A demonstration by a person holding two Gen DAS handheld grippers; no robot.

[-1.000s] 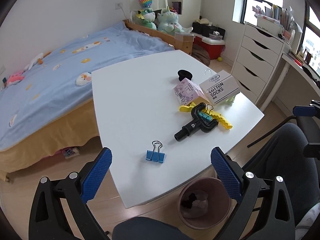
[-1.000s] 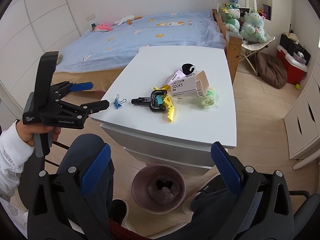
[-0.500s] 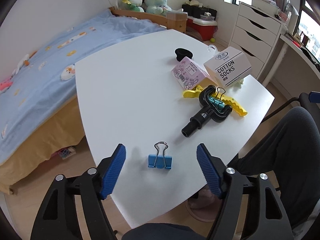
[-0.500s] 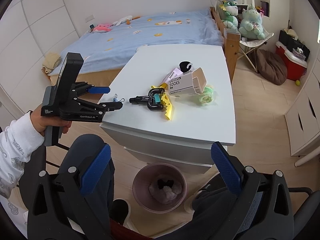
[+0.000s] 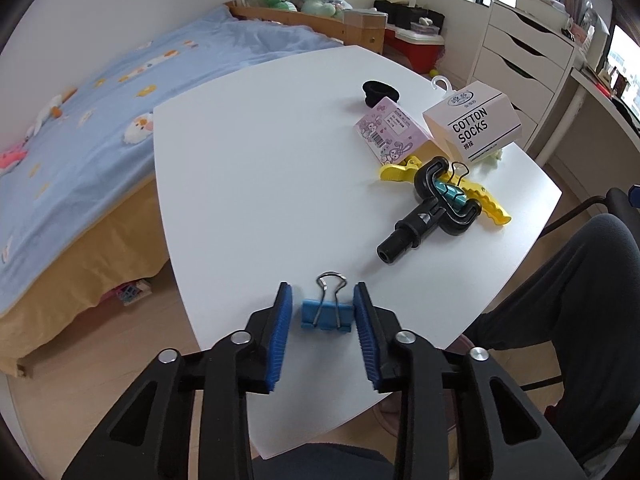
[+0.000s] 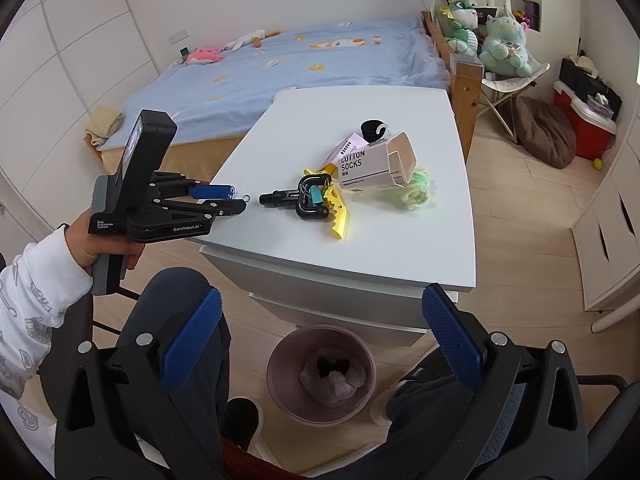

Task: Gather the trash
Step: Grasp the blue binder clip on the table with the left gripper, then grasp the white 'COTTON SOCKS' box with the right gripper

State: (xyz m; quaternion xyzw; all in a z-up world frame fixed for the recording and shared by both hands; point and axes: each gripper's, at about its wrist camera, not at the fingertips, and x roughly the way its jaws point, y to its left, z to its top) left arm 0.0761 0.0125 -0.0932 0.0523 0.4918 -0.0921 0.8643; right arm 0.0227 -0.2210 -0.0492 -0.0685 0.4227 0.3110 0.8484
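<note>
A blue binder clip (image 5: 327, 315) lies near the front edge of the white table (image 5: 256, 168). My left gripper (image 5: 322, 300) straddles it, its blue pads close on either side and apart from it. In the right wrist view the left gripper (image 6: 236, 200) hovers at the table's left corner. My right gripper (image 6: 320, 336) is wide open and empty, held above a purple trash bin (image 6: 322, 374) on the floor. A cotton socks box (image 5: 472, 126), a pink box (image 5: 390, 132), a black clamp (image 5: 434, 206) and a yellow clip (image 5: 486, 200) lie farther back.
A black round item (image 5: 380, 92) and a green fluffy thing (image 6: 416, 194) sit on the table. A blue bed (image 5: 100, 92) stands left, white drawers (image 5: 520, 56) at the right. My legs (image 5: 568, 288) and a chair are by the table.
My left gripper moved forward and down onto the table and narrowed from wide open to closely flanking the blue binder clip. My right gripper stayed above the bin.
</note>
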